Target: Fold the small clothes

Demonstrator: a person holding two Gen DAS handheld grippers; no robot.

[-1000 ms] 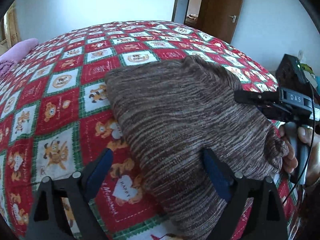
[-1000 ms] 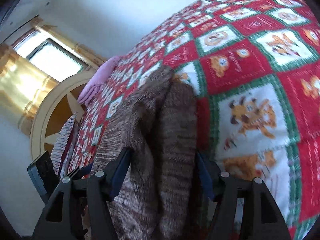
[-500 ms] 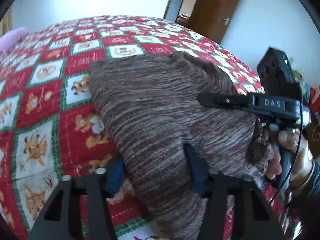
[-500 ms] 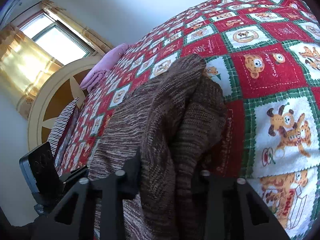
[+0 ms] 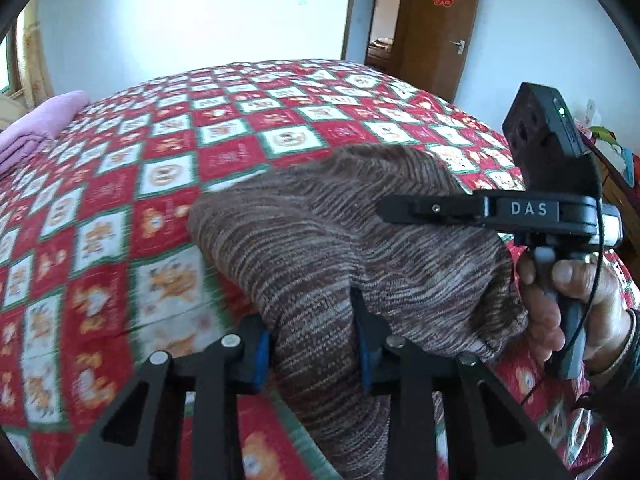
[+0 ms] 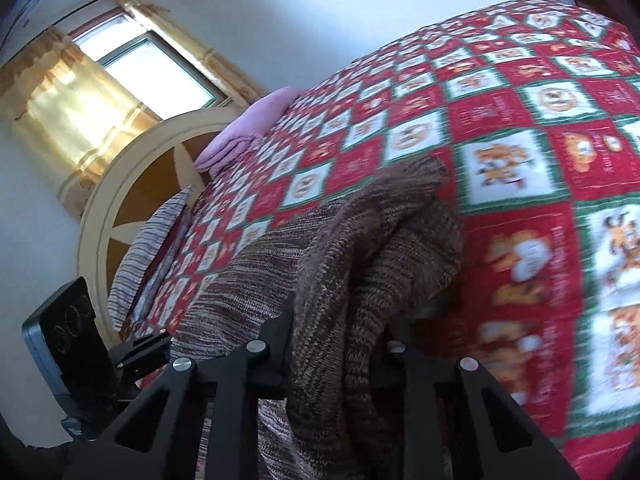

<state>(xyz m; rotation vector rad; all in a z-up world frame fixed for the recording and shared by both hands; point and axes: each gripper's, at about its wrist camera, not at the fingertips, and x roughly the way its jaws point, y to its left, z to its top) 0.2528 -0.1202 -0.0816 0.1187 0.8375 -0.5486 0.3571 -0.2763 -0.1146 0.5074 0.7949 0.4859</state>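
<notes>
Two grippers: both closing on one brown knit sweater [image 5: 360, 240]
Left gripper [image 5: 312, 340]: pinching its near edge
Right gripper [image 6: 336, 344]: clamping a bunched fold
Sweater: lifted over the red checked bedspread [image 5: 120, 200]

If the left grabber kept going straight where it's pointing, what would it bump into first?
The brown knit garment itself: the left gripper is closing on a bunch of it, and more knit lies straight ahead. Beyond that comes the red checked bedspread, though depth is hard to judge.
</notes>
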